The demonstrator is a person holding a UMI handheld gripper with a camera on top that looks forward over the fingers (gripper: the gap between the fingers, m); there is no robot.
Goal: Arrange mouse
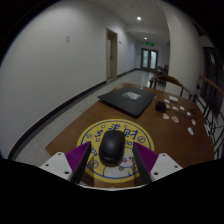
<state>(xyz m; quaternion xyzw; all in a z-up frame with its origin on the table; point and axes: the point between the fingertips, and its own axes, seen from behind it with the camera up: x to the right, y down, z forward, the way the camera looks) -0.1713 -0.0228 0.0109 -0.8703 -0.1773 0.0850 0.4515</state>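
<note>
A black computer mouse sits on a round yellow mouse mat with a cartoon print, on a wooden table. My gripper is low over the mat with its two purple pads at either side of the mouse. The mouse stands between the fingers and rests on the mat. A gap shows at each side of it, so the fingers are open.
A closed dark laptop lies beyond the mat on the table. Small white papers are scattered at the far right, near a chair. A long corridor with doors runs beyond the table.
</note>
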